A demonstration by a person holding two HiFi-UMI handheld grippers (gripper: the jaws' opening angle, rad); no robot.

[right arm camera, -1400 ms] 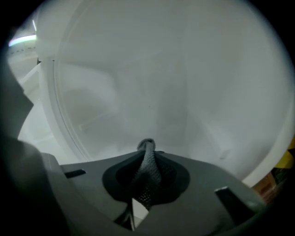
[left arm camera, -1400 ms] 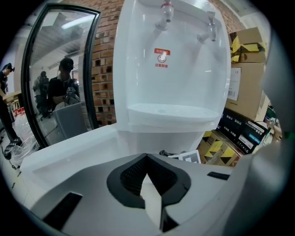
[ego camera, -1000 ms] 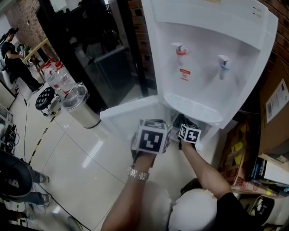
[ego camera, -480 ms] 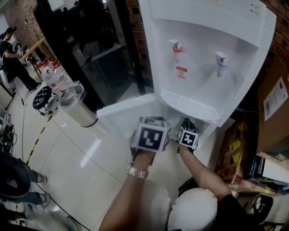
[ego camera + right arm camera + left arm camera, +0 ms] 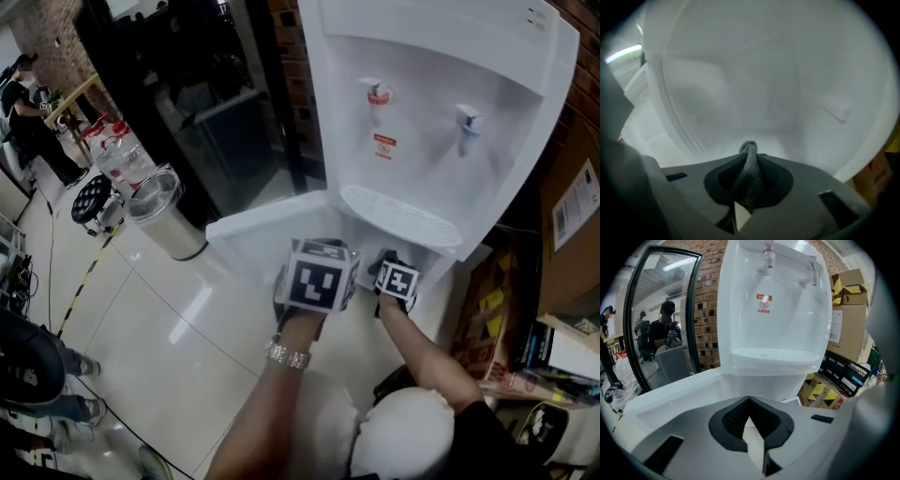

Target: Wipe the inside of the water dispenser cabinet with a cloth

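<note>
The white water dispenser (image 5: pixel 441 112) stands with its lower cabinet door (image 5: pixel 246 236) swung open to the left. My right gripper (image 5: pixel 391 262) reaches into the cabinet opening under the drip tray. In the right gripper view it (image 5: pixel 749 146) is shut on a dark grey cloth (image 5: pixel 750 176), whose bunched end pokes out toward the white cabinet wall (image 5: pixel 764 93); I cannot tell whether it touches. My left gripper (image 5: pixel 322 247) hovers by the door's inner side. Its jaws (image 5: pixel 749 399) are shut with nothing visible between them, facing the taps and drip tray (image 5: pixel 771 355).
A steel bin (image 5: pixel 167 216), water bottles (image 5: pixel 114 157) and a black stool (image 5: pixel 92 202) stand on the tiled floor to the left. Cardboard boxes (image 5: pixel 572 234) and packages crowd the dispenser's right side. People stand at the far left.
My right gripper has shifted slightly right and lower at the cabinet opening, still gripping the cloth. The left gripper stays by the open door.
</note>
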